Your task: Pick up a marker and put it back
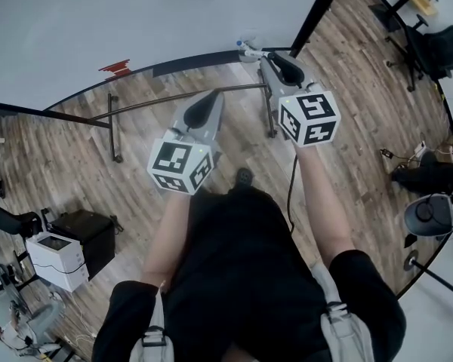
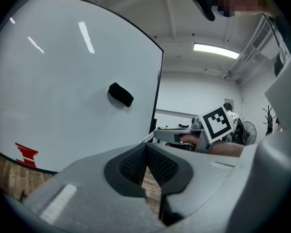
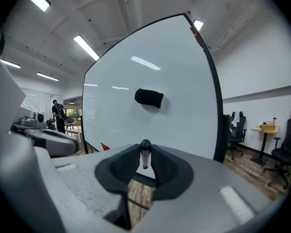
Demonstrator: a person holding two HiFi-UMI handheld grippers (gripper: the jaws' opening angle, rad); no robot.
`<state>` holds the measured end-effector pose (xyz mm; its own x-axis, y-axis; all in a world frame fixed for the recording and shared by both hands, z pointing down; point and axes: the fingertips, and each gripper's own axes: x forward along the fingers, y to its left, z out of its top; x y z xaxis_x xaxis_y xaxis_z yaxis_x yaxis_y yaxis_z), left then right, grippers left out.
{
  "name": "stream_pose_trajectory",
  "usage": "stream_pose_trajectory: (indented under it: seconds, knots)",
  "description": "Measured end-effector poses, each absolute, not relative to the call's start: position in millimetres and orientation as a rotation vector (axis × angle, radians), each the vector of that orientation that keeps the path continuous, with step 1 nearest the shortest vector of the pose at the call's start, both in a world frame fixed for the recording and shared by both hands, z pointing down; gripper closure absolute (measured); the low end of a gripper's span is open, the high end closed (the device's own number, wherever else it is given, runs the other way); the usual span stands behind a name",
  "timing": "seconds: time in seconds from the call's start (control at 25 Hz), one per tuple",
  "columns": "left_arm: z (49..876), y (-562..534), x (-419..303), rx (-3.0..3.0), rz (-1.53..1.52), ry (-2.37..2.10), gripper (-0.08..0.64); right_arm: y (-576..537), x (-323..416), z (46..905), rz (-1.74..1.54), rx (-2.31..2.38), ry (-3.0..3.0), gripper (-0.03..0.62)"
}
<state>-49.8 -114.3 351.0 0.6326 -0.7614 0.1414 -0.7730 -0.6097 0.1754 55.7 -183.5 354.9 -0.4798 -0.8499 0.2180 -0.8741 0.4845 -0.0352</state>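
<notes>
- The grey right gripper (image 3: 145, 148) is clamped on a slim white marker with a black cap (image 3: 145, 158), the cap poking above its pad tips.
- Both point at the white, black-framed whiteboard (image 3: 136, 62).
- The grey left gripper (image 2: 146, 148) has its jaws pressed together, empty.

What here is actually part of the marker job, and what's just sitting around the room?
Part of the job:
- marker, clamped in the right gripper

Just about:
- left gripper, shut and empty
- whiteboard, with a black eraser stuck on it
- red scribble on the board
- printer on the floor
- office chair
</notes>
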Motion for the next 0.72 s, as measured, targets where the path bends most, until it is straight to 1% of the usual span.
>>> stream_pose_trajectory:
  seconds: [0.36,0.72]
  knots:
    - [349,-114,-39,2.639,0.060,-1.250,0.549,-151,54,335,0.185,1.478,-2.623,0.518]
    - [350,-112,-25,2.634,0.066,-1.260,0.549,-149,62,338,0.195,1.455,-2.635,0.518]
